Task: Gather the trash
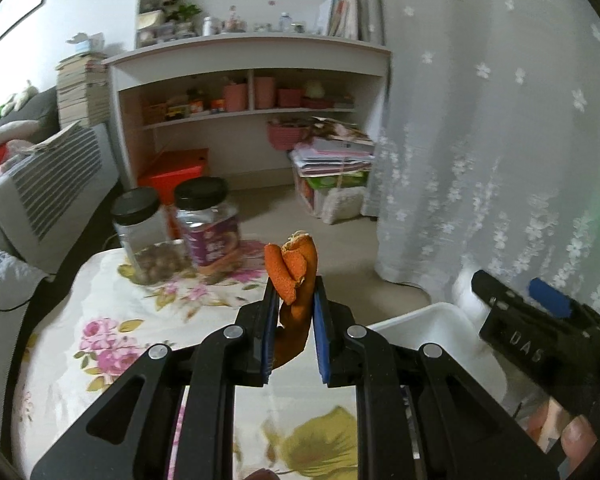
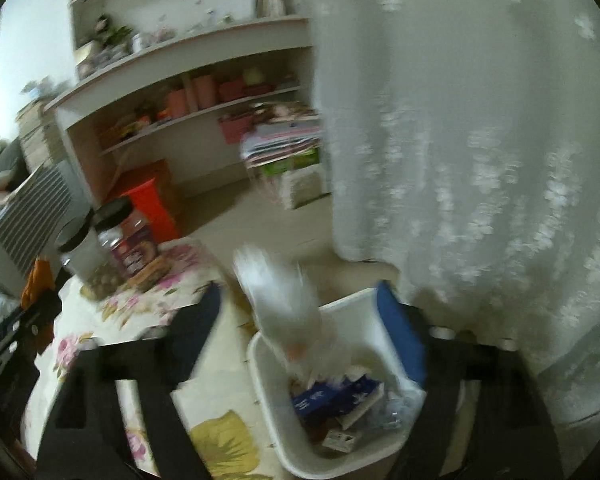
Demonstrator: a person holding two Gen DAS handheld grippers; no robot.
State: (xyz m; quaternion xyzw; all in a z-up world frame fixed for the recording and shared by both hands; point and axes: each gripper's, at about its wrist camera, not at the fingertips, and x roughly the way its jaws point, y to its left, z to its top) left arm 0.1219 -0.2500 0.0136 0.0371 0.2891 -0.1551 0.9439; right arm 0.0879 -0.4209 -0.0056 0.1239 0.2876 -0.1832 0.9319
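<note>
My left gripper (image 1: 296, 292) is shut on a curled orange peel (image 1: 296, 272), held above the floral tablecloth (image 1: 100, 320). The peel (image 2: 36, 280) also shows at the left edge of the right wrist view. My right gripper (image 2: 298, 292) stands open over a white bin (image 2: 260, 364) at the table's right side. A blurred white crumpled tissue (image 2: 284, 304) is between its fingers, above the bin, and neither pad touches it. Inside the bin lie a blue box (image 2: 336, 396) and other scraps. The bin's rim (image 1: 428, 320) is also in the left wrist view.
Two black-lidded jars (image 1: 208, 224) (image 1: 140, 232) stand at the table's far edge. A white flowered curtain (image 1: 500, 160) hangs close on the right. Behind are a shelf unit (image 1: 252, 80), an orange box (image 1: 176, 172) and a grey sofa (image 1: 40, 184) on the left.
</note>
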